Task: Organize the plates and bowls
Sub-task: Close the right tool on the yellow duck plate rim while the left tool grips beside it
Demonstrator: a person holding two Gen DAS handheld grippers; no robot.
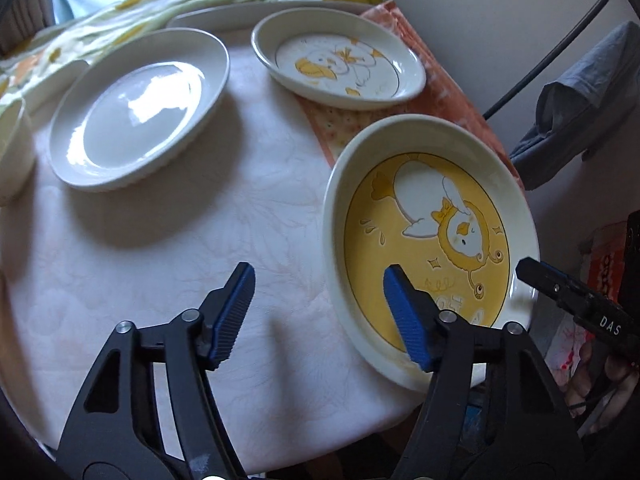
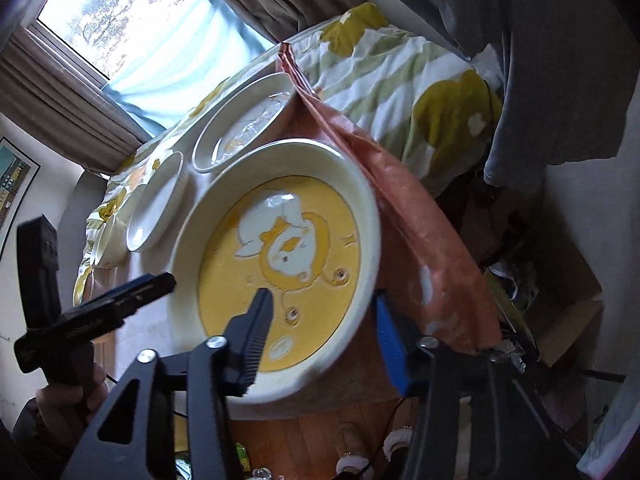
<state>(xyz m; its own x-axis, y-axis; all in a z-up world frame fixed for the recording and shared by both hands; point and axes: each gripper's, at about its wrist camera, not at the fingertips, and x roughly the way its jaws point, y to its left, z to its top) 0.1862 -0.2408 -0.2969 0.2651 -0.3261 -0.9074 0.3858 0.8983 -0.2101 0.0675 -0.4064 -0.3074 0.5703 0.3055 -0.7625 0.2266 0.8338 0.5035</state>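
Your right gripper (image 2: pixel 320 332) straddles the near rim of the yellow plate (image 2: pixel 280 264) at the table's (image 1: pixel 160 240) edge, 2 fingers spread, not pinching; your left gripper (image 1: pixel 320 312) is spread beside it.

Yellow-bottomed plate (image 1: pixel 430 240) with cream rim and white duck in a yellow bow. Smaller plate (image 1: pixel 340 66), white with yellow-orange duck drawing. Plain white glossy plate (image 1: pixel 140 108). Pale pinkish-white tablecloth (image 1: pixel 180 248) with faint leaf embossing. Salmon-orange cloth (image 2: pixel 420 248), speckled white. White bedcover (image 2: pixel 400 92) with olive-yellow flowers. Blue pads on black fingers (image 1: pixel 234 316).
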